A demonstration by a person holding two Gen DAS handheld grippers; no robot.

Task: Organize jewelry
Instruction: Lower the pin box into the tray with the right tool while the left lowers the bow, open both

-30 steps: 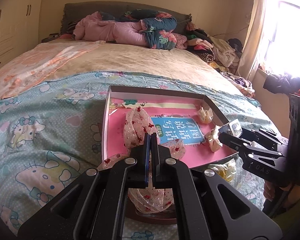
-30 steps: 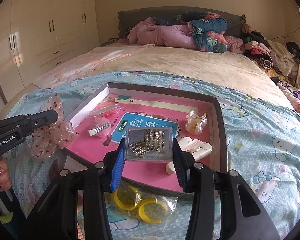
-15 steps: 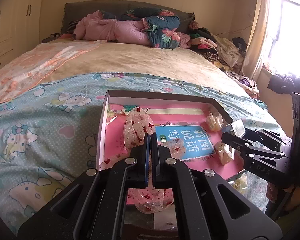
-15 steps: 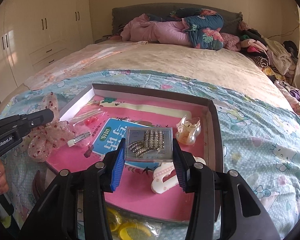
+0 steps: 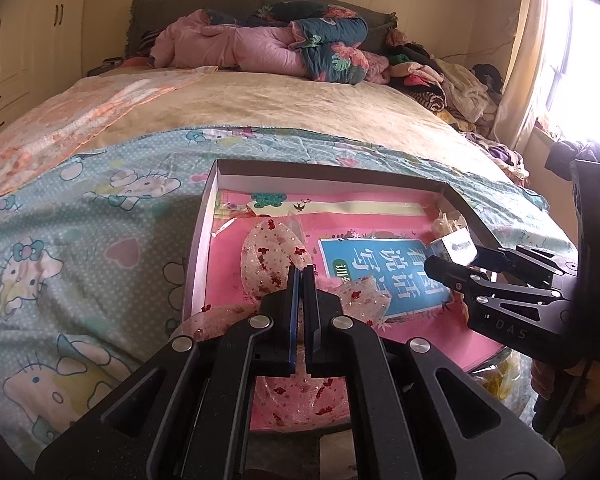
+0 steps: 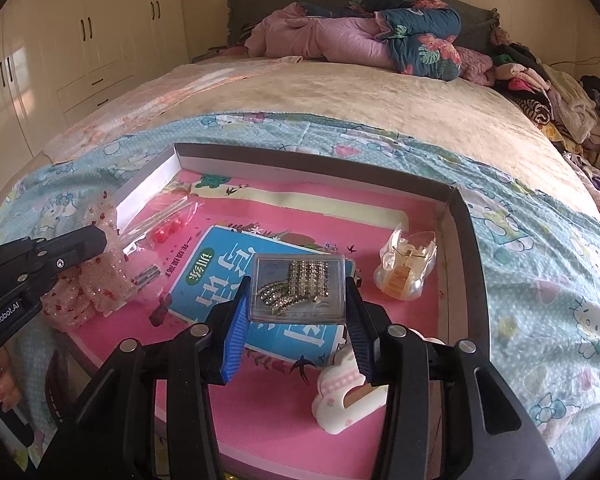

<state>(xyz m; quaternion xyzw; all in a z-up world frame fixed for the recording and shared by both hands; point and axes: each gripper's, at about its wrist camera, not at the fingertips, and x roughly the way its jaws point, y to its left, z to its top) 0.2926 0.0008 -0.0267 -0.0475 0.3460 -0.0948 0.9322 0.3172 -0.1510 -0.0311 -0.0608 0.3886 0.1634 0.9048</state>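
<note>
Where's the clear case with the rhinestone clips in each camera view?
Left wrist view: clear case at the right, pinched by the right gripper.
Right wrist view: clear case at centre, between the blue pads.
Shared landmark: the blue booklet in the pink-lined box.

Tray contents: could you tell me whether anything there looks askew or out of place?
The booklet lies crooked in the tray, under loose clips. The bow, pinched by the left tool, hangs half over the tray's near edge.
</note>
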